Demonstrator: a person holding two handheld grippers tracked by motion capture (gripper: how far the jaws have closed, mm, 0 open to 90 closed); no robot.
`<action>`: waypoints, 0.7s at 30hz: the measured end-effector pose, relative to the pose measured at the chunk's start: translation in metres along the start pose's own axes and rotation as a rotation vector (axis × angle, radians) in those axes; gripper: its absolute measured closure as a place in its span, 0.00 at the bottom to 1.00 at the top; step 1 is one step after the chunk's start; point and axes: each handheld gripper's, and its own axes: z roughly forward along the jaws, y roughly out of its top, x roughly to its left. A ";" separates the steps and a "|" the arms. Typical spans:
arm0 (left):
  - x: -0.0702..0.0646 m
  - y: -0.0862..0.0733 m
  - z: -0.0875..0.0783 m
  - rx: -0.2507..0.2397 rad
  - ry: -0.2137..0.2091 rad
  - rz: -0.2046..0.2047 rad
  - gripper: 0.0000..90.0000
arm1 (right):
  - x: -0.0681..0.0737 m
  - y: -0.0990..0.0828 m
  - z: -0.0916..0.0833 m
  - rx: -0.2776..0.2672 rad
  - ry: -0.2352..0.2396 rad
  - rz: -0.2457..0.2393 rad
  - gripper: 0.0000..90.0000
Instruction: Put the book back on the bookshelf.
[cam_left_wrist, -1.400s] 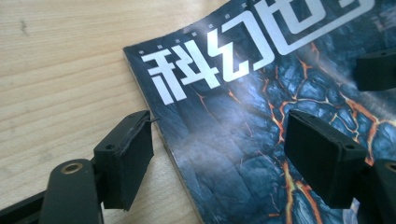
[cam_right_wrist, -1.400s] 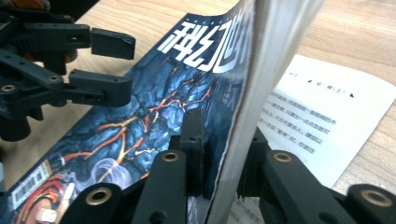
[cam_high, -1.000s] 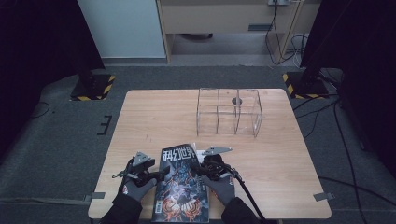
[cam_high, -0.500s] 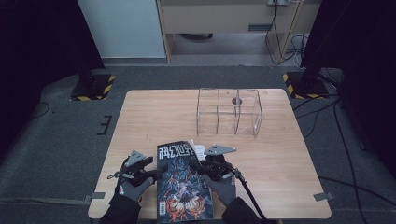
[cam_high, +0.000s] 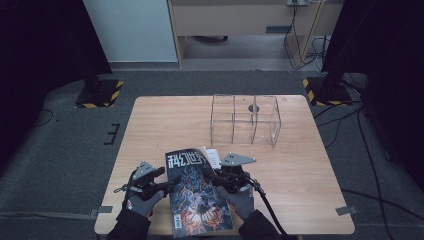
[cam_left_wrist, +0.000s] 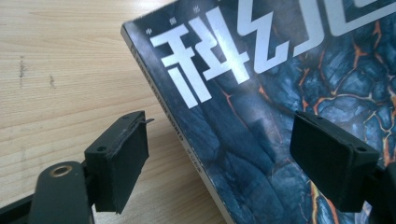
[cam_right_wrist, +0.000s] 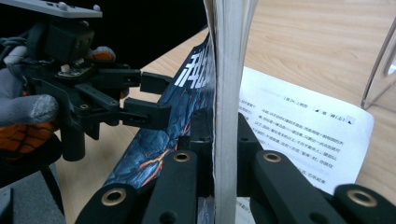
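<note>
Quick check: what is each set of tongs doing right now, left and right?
Left tongs: open, jaws apart on either side of the magazine edge, not pressing it.
Right tongs: shut on the magazine's pages.

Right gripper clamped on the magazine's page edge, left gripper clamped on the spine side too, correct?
Not quite. The left gripper is open: in the left gripper view its jaws stand wide apart, with the spine edge of the dark lava-patterned magazine between them, untouched. The right gripper is indeed shut on the page edge, as the right gripper view shows.
</note>
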 end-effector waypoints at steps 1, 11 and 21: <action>0.000 0.000 0.000 -0.002 -0.005 -0.004 0.20 | 0.001 0.002 -0.002 -0.009 0.002 -0.009 0.93; -0.002 0.000 0.000 -0.013 -0.048 -0.012 0.20 | 0.007 0.009 -0.008 -0.045 0.002 -0.064 0.93; -0.009 0.001 0.002 -0.018 -0.100 0.015 0.21 | 0.009 0.015 -0.013 -0.088 -0.001 -0.099 0.93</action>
